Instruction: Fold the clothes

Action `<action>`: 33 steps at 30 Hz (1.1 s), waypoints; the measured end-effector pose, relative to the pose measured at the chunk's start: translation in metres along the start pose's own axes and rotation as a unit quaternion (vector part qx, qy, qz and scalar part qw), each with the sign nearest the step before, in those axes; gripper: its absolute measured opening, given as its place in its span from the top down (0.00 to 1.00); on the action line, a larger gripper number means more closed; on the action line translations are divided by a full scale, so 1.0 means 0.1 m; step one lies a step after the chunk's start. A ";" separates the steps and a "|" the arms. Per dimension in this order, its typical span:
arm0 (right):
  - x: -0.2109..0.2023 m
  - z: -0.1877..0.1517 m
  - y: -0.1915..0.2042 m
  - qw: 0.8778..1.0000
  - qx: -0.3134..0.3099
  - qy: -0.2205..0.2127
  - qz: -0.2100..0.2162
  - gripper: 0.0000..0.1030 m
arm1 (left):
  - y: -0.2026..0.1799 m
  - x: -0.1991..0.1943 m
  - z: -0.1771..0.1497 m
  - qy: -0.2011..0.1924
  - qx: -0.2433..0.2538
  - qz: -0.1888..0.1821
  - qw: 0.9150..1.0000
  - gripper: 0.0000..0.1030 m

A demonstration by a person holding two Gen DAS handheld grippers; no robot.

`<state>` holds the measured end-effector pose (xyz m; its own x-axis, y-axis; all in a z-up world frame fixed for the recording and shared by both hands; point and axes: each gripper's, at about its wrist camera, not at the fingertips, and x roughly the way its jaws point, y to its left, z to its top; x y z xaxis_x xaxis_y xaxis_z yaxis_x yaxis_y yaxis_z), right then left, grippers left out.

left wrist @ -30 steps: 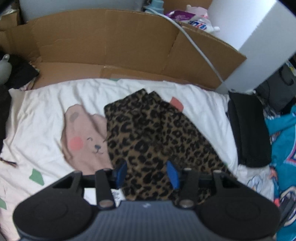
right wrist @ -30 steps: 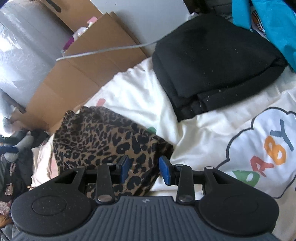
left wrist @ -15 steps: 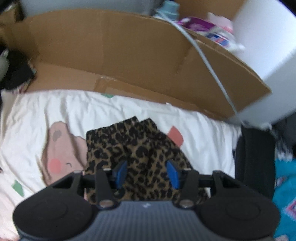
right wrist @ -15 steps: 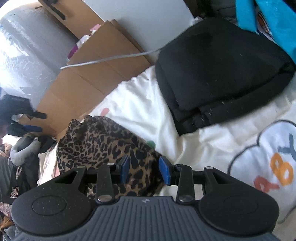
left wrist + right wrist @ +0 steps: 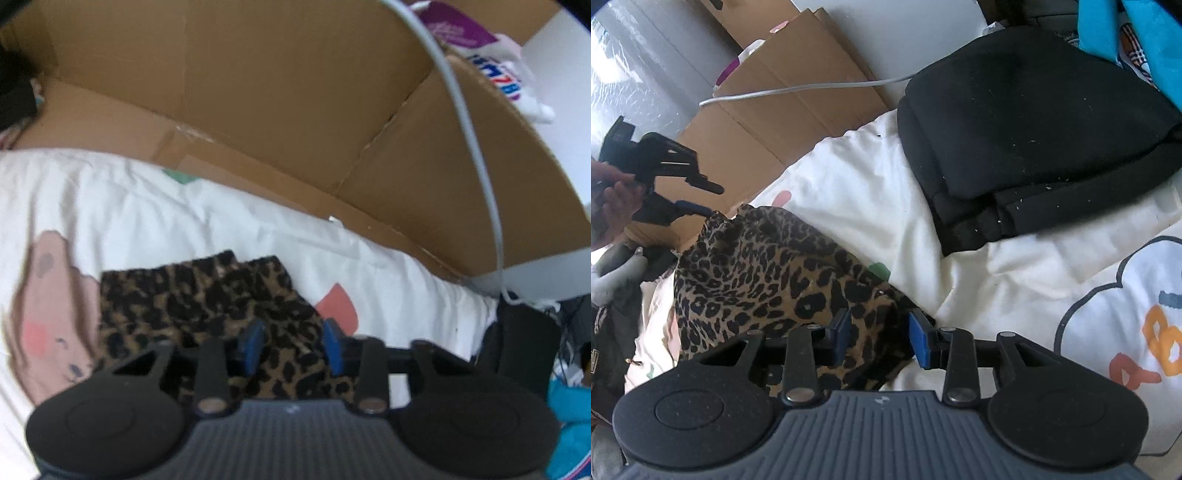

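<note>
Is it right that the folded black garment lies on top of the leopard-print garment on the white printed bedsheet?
Not quite. In the right wrist view the folded black garment lies apart from the leopard-print garment, directly on the white printed bedsheet, with bare sheet between them.

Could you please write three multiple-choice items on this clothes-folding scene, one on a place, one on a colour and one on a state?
1. Where does the leopard-print garment lie?
A. on the white printed bedding
B. inside the cardboard box
C. on top of the black clothes

2. What colour are the folded clothes near the bedding's edge?
A. red
B. black
C. yellow

3. How do the right gripper's jaws stand?
A. clamped fully together
B. apart, with leopard fabric showing between them
C. holding a cable

Answers: 1 A, white bedding shows around it; 2 B, the stack is plainly black; 3 B, a gap with patterned cloth separates the blue pads.
</note>
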<state>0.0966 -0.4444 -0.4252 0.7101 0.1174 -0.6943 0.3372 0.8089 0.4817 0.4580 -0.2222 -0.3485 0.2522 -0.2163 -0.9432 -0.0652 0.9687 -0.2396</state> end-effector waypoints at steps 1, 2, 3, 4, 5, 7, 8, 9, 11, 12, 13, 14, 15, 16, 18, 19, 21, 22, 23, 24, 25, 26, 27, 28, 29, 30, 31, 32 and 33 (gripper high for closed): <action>0.00 0.00 0.01 1.000 -0.005 0.001 -0.001 0.60 | -0.01 0.04 -0.01 0.000 0.000 0.007 1.000 0.67; 0.01 0.01 0.02 1.000 -0.010 0.002 -0.003 0.60 | -0.02 0.08 -0.01 0.002 0.001 0.013 1.000 0.68; 0.01 0.01 0.04 1.000 -0.017 0.004 -0.005 0.60 | -0.02 0.12 -0.02 0.002 0.003 0.016 1.000 0.69; 0.02 0.01 0.05 1.000 -0.021 0.006 -0.005 0.60 | -0.03 0.15 -0.03 0.002 0.006 0.017 1.000 0.69; 0.03 0.02 0.07 1.000 -0.024 0.007 -0.005 0.60 | -0.03 0.19 -0.03 0.003 0.007 0.019 1.000 0.69; 0.05 0.03 0.09 0.999 -0.031 0.011 -0.006 0.60 | -0.02 0.26 -0.03 0.006 0.003 0.021 1.000 0.69; 0.06 0.03 0.10 0.999 -0.036 0.012 -0.008 0.60 | 0.00 0.30 -0.04 0.008 -0.002 0.024 1.000 0.69; 0.06 0.03 0.11 0.999 -0.040 0.014 -0.009 0.60 | 0.03 0.33 -0.05 0.009 -0.006 0.028 1.000 0.69; 0.07 0.02 0.11 0.999 -0.043 0.018 -0.011 0.60 | 0.10 0.41 -0.07 0.010 -0.007 0.042 0.999 0.70; 0.07 0.01 0.10 0.999 -0.042 0.019 -0.011 0.60 | 0.14 0.44 -0.09 0.011 -0.011 0.046 0.999 0.71; 0.07 0.01 0.09 0.999 -0.041 0.019 -0.011 0.60 | 0.19 0.48 -0.11 0.012 -0.017 0.049 0.999 0.72; 0.06 0.00 0.08 0.999 -0.040 0.019 -0.012 0.60 | 0.25 0.50 -0.12 0.009 -0.027 0.044 0.999 0.75; 0.06 0.00 0.07 0.999 -0.039 0.020 -0.012 0.60 | 0.31 0.52 -0.13 0.006 -0.039 0.036 0.999 0.75; 0.05 -0.01 0.07 0.999 -0.039 0.020 -0.013 0.60 | 0.35 0.53 -0.14 0.002 -0.049 0.029 0.998 0.75; 0.03 -0.01 0.05 0.999 -0.038 0.021 -0.013 0.61 | 0.38 0.53 -0.14 -0.002 -0.061 0.022 0.998 0.74; 0.03 -0.01 0.05 0.999 -0.036 0.022 -0.013 0.62 | 0.38 0.54 -0.14 -0.002 -0.061 0.022 0.998 0.74; 0.03 -0.01 0.03 0.999 -0.032 0.022 -0.012 0.64 | 0.36 0.57 -0.13 -0.002 -0.061 0.026 0.998 0.73; 0.04 0.00 0.03 0.999 -0.032 0.022 -0.013 0.65 | 0.35 0.58 -0.13 -0.002 -0.063 0.028 0.998 0.72; 0.04 0.00 0.03 0.999 -0.032 0.022 -0.013 0.65 | 0.33 0.59 -0.13 -0.002 -0.064 0.029 0.998 0.71; 0.04 0.01 0.04 0.999 -0.032 0.021 -0.012 0.65 | 0.32 0.60 -0.13 -0.002 -0.065 0.031 0.997 0.71; 0.04 0.02 0.05 0.999 -0.033 0.020 -0.010 0.65 | 0.30 0.61 -0.13 -0.001 -0.059 0.035 0.998 0.71; 0.05 0.02 0.06 0.999 -0.034 0.020 -0.008 0.65 | 0.28 0.61 -0.13 0.000 -0.052 0.038 0.998 0.72; 0.06 0.03 0.06 0.999 -0.035 0.021 -0.007 0.66 | 0.27 0.61 -0.14 0.001 -0.047 0.041 0.998 0.77; 0.07 0.03 0.07 0.999 -0.034 0.021 -0.006 0.71 | 0.27 0.61 -0.14 0.002 -0.045 0.046 0.998 0.82; 0.08 0.03 0.07 0.999 -0.033 0.021 -0.006 0.74 | 0.29 0.61 -0.15 0.004 -0.046 0.047 0.998 0.89; 0.08 0.03 0.08 0.999 -0.031 0.020 -0.005 0.77 | 0.32 0.59 -0.16 0.005 -0.053 0.041 0.998 0.94; 0.09 0.03 0.08 0.999 -0.027 0.019 -0.002 0.80 | 0.35 0.58 -0.18 0.005 -0.059 0.033 0.998 0.96; 0.10 0.04 0.08 1.000 -0.024 0.018 0.000 0.82 | 0.36 0.55 -0.19 0.004 -0.060 0.027 0.998 0.99; 0.11 0.03 0.08 1.000 -0.021 0.018 0.001 0.88 | 0.36 0.51 -0.20 0.002 -0.057 0.023 0.998 0.99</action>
<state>0.1087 -0.4383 -0.4270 0.6883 0.1397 -0.7119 0.3087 0.8316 0.4616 0.4494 -0.2010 -0.4099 0.2430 -0.1728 -0.9545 -0.1861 0.9574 -0.2207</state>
